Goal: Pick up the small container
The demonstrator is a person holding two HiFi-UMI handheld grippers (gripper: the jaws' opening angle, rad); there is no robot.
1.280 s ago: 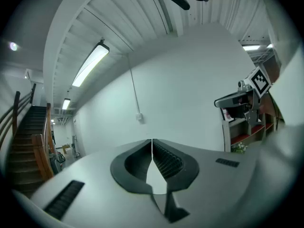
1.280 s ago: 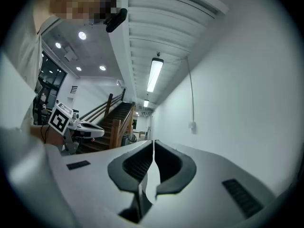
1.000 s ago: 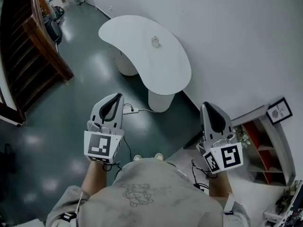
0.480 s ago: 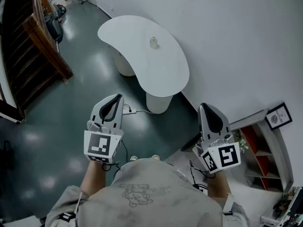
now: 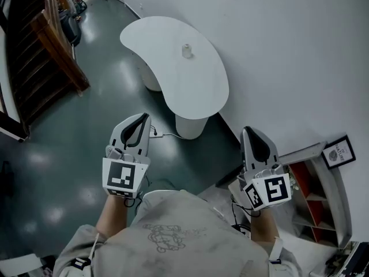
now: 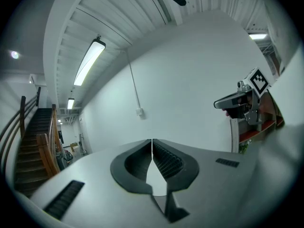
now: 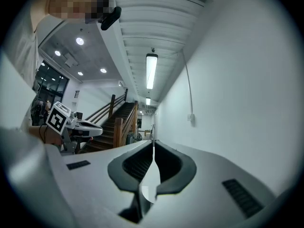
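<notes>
**Container dead ahead on the tabletop, both tools closed and well short of it**

- The small container (image 5: 187, 51) stands upright on the white kidney-shaped tabletop (image 5: 199, 94), in its far half and toward the edge that runs along the wall (image 5: 277, 51). Nothing else shows on the tabletop.
- Its long axis looks vertical. It is too small in the head view to make out a lid or a rim.
- The left tool (image 5: 140, 119) is off the near end of the tabletop, over the floor (image 5: 86, 131). Its jaws are pressed together with nothing between them.
- The right tool (image 5: 254, 133) is also off the near end of the tabletop, on the wall side. Its jaws are closed the same way and hold nothing.
- Neither tool touches the tabletop, and both are well apart from the container.
- Key relation: the container lies ahead, between the two tools' lines. It is forward and to the right of the left tool, and forward and to the left of the right tool.
- In the head view the left tool reads as the nearer one. That is a judgement, since depth is hard to call from this angle.
- Neither gripper view shows the container; both look above the tabletop at the wall and ceiling.
- Likely need: close the distance to the tabletop, open the chosen tool, then come in level across the upright body.
</notes>
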